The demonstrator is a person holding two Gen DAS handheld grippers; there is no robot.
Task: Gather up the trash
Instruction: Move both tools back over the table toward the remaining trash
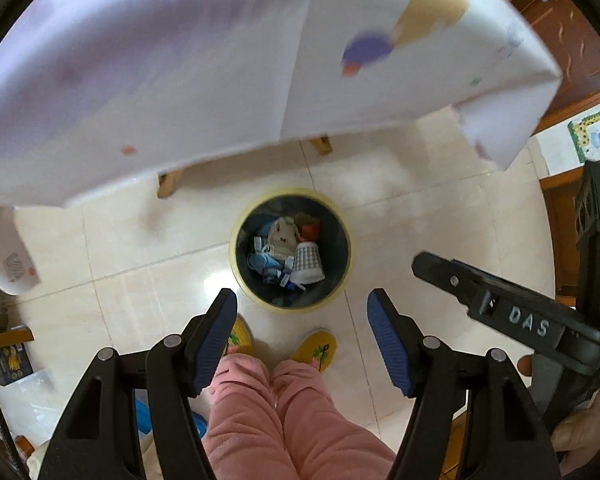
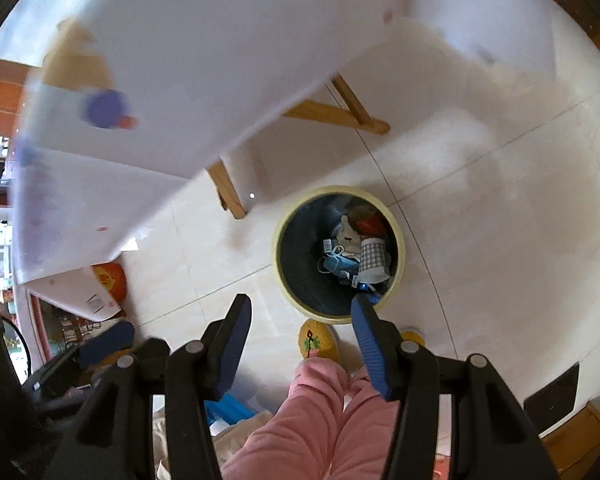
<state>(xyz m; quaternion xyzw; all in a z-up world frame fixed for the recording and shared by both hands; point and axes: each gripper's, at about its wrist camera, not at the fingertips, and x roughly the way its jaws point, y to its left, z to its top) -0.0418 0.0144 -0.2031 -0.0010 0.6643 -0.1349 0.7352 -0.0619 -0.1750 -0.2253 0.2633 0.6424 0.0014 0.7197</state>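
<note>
- Below both claws, on the tiled floor [image 1: 140,248], a bin [image 1: 290,250] is standing upright, its cream rim ringing a dark liner.
- Trash is lying heaped inside the bin: a checked cup [image 1: 308,262] at about 4 o'clock, blue masks [image 1: 266,264] at 8 o'clock, a beige wad [image 1: 282,236] near the middle and a red scrap [image 1: 310,230] at 1 o'clock.
- From the left wrist, the left claw [image 1: 302,338] is hanging released, its blue pads well apart and gripping nothing; the bin is sitting at 12 o'clock just past the tips.
- From the right wrist, the right claw [image 2: 300,336] is also hanging released and empty, with the bin [image 2: 340,252] at 1 o'clock and the right pad's tip overlapping the rim in the picture.
- At 3 o'clock in the left view, the right claw's black body, lettered "DAS", is showing side-on, with a hand [image 1: 580,428] holding it at 4 o'clock.
- Across 10 to 2 o'clock in both views, a counter under a white cloth [image 1: 180,80] with coloured spots is blurring; its wooden legs [image 2: 228,190] are standing on the floor near the bin.
- At 6 o'clock, a person's pink trousers [image 1: 276,412] and yellow slippers [image 1: 316,350] are showing, the slippers just beside the bin.
</note>
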